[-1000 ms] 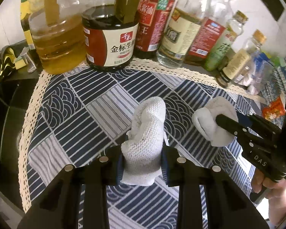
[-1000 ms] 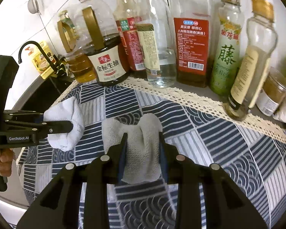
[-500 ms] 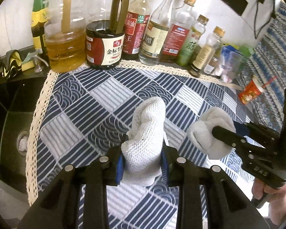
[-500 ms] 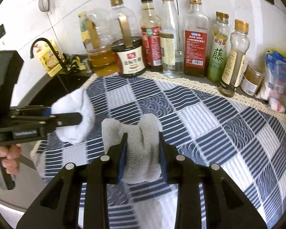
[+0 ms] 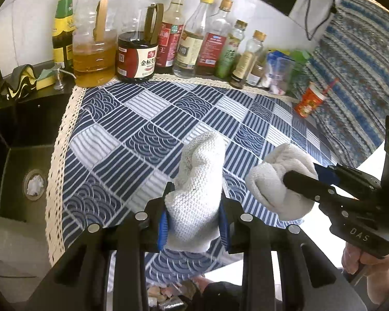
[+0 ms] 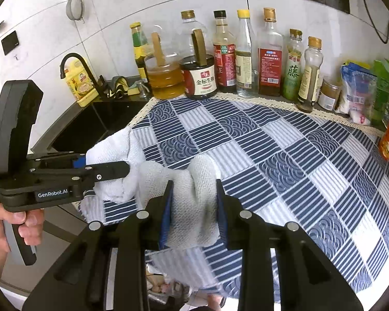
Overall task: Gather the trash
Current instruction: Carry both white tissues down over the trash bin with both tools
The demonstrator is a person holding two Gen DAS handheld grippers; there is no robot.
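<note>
Above the tablecloth [image 5: 147, 119], each claw clamps a rag; only the left view shows the drain [image 5: 35, 185].

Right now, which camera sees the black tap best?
The right wrist view: the black tap curves up whole, beside the sink. The left wrist view shows the sink but no tap at all.

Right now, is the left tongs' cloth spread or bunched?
Bunched: the white cloth is a crumpled wad squeezed between the left tongs, clear of the tablecloth.

The two rags [image 5: 197, 186] [image 6: 192, 207] are rough white cloth. The bottles [image 5: 189, 33] are shiny glass and plastic.
</note>
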